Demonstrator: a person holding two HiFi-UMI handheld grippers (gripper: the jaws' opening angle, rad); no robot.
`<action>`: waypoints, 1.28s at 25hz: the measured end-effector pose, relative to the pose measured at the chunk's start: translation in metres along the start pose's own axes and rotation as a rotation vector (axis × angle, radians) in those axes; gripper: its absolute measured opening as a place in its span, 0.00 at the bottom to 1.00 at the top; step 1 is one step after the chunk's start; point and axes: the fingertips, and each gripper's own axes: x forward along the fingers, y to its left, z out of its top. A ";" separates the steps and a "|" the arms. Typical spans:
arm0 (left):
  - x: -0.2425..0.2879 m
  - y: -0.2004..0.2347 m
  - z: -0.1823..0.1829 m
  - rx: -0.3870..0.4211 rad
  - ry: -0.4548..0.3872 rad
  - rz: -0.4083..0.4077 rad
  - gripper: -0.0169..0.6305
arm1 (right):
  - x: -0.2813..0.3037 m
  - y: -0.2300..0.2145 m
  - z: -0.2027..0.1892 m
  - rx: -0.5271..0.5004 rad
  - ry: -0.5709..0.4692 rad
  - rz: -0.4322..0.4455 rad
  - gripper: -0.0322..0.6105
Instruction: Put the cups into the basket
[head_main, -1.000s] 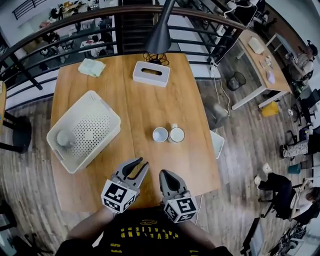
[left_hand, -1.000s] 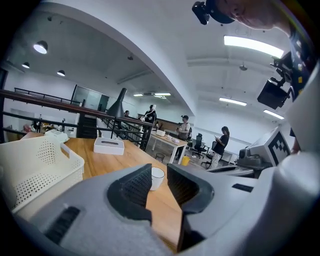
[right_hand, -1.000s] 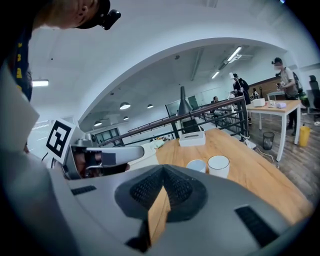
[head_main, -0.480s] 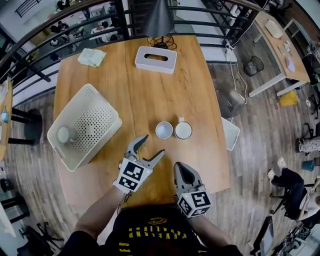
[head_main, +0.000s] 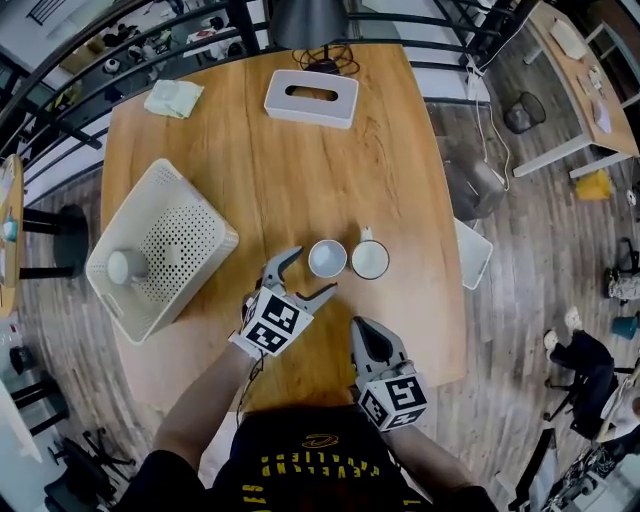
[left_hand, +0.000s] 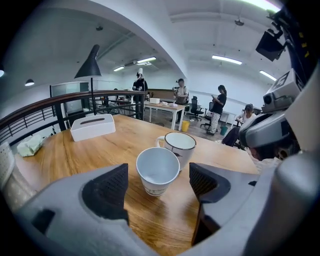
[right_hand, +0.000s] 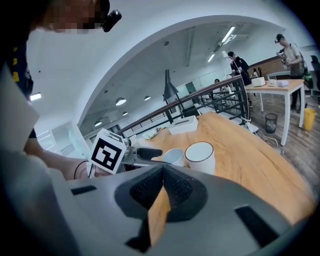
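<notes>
Tissue box (head_main: 310, 97) and cloth (head_main: 173, 98) lie on table (head_main: 400, 150).

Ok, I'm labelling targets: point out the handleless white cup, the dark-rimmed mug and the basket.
handleless white cup (left_hand: 158, 167), left gripper view, its inside.
dark-rimmed mug (head_main: 369, 260), head view, its inside.
basket (head_main: 190, 225), head view, bare perforated floor.

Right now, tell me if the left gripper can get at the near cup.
Probably yes. The left gripper has just been opening its jaws; they stand wide, nothing between them yet. The cup sits right ahead on the table, the mug beyond it.
</notes>
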 end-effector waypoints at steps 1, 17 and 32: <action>0.003 0.001 0.000 0.013 0.002 -0.006 0.60 | 0.001 -0.001 -0.001 0.003 0.005 0.001 0.07; 0.034 0.001 -0.002 0.159 0.040 -0.091 0.59 | 0.014 -0.005 -0.008 0.027 0.038 0.004 0.07; -0.009 0.006 0.013 0.104 -0.060 -0.024 0.59 | 0.007 0.026 -0.010 -0.017 0.037 0.018 0.07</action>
